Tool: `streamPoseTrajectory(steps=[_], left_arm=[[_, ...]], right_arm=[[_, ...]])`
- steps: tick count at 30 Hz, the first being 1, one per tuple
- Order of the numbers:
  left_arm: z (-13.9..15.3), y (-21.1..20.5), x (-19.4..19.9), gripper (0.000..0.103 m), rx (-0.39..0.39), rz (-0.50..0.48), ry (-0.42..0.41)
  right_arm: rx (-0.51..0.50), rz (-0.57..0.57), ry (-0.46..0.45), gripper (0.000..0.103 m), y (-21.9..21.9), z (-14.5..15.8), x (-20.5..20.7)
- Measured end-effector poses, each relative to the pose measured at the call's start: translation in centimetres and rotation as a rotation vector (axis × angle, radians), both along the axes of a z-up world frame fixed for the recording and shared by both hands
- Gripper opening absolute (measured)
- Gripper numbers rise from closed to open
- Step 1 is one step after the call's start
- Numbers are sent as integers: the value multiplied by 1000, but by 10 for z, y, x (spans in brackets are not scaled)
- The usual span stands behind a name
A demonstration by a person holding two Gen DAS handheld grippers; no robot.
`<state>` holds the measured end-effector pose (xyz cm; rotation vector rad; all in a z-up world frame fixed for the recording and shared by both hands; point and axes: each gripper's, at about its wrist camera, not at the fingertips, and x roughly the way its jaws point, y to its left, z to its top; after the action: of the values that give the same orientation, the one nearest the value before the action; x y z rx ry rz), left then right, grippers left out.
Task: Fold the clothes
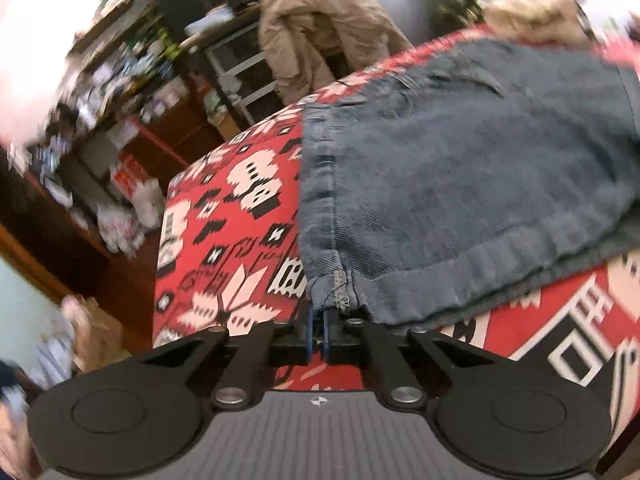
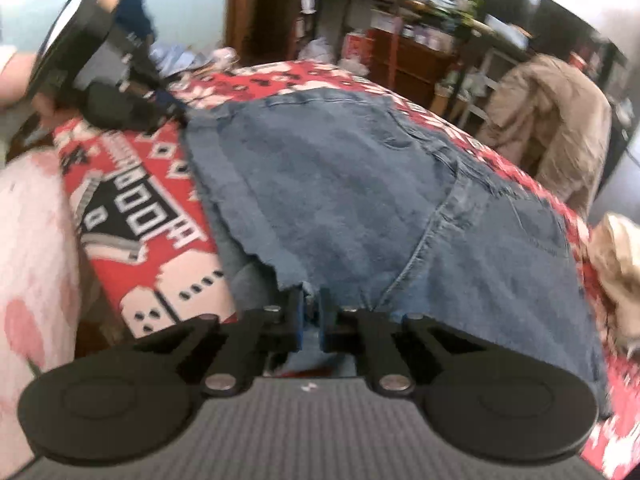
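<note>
1. The left gripper (image 1: 319, 334) is held low over the bed, its jaws pinched shut on the hemmed corner of the denim garment (image 1: 460, 184), right where the side seam meets the cuff.
2. The right gripper (image 2: 310, 322) comes in low at the garment's near edge, jaws nearly together with the frayed denim edge between them; it looks clamped, though blur softens the contact.
3. From the right wrist view the left gripper sits at the far left corner of the cloth.
4. The denim is a faded blue, heavy twill with a folded, stitched hem on 1 side, a ragged cut edge on another, and a curved pocket seam.
5. It lies spread flat on a red blanket (image 1: 224, 216) with black and white geometric patterns.
6. Beyond the bed stand cluttered shelves (image 1: 120, 80) and a tan coat (image 1: 320, 28) draped over furniture.
</note>
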<state>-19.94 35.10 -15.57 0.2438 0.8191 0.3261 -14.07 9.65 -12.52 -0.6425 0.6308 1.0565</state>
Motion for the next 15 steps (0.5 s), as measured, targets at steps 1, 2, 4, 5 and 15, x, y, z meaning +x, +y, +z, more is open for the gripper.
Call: streamPoseTrajectory(steps=[1,2,4,5,15], left_arm=[[2,3,-2,4,-21,11,-11],[3,6,-4,4,-39,20,-21],[3,9,-7,4,-69,36,-32],[2,10,-7,4,-80,42,-31],[-3,25,-10,4,-213,127,-61]], right_arm=[[-4,17,0,5,-2,1,-2],[-8,34,-1,5,-3,2,-5],[-16,61,-1,5,-6,3,-9],[-18,68,-2,5,-7,2,-10],[-41,130,0,5,-18,-5,-18]])
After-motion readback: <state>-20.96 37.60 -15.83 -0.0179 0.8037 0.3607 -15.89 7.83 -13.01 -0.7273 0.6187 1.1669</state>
